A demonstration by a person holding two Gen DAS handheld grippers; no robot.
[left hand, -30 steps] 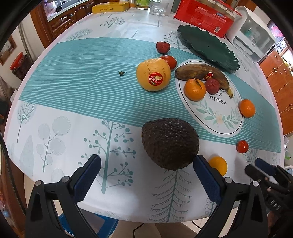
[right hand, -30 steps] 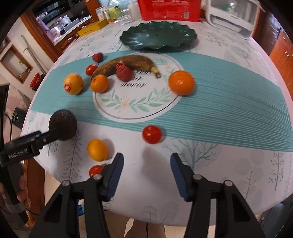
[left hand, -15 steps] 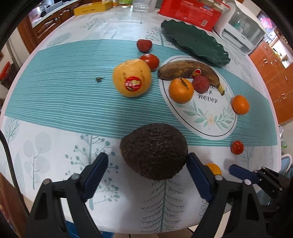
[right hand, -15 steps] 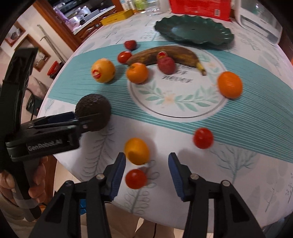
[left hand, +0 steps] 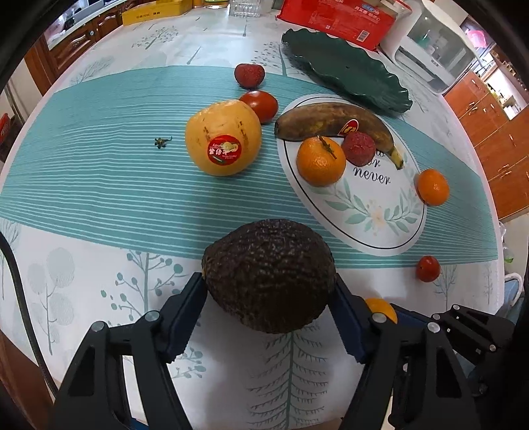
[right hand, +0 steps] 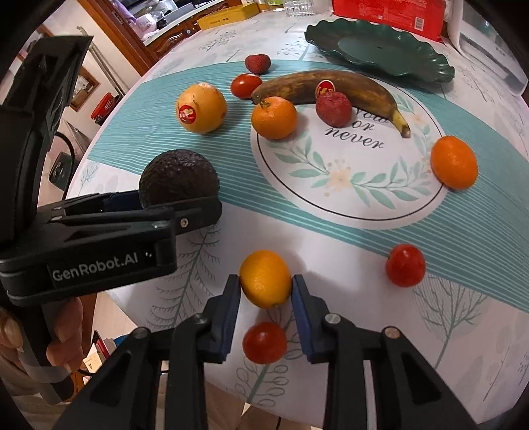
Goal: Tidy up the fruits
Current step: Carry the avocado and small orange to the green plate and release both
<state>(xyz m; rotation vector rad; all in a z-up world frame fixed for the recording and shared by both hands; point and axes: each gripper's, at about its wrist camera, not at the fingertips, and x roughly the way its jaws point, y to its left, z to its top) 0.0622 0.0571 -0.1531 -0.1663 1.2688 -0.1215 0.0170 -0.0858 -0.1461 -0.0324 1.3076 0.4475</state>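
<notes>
My left gripper is shut on a dark avocado, near the table's front edge; it also shows in the right wrist view. My right gripper has its pads against a small yellow-orange citrus, with a red tomato lying between its fingers closer in. A brown banana, an orange and a red lychee lie on the printed round placemat. An empty green plate stands behind.
A large yellow fruit with a sticker, two tomatoes, a strawberry-like red fruit and another orange lie on the cloth. A red box and a white appliance stand at the back.
The left gripper closed in on the avocado until its pads touched it. The right gripper moved left and forward and closed around the small citrus.
</notes>
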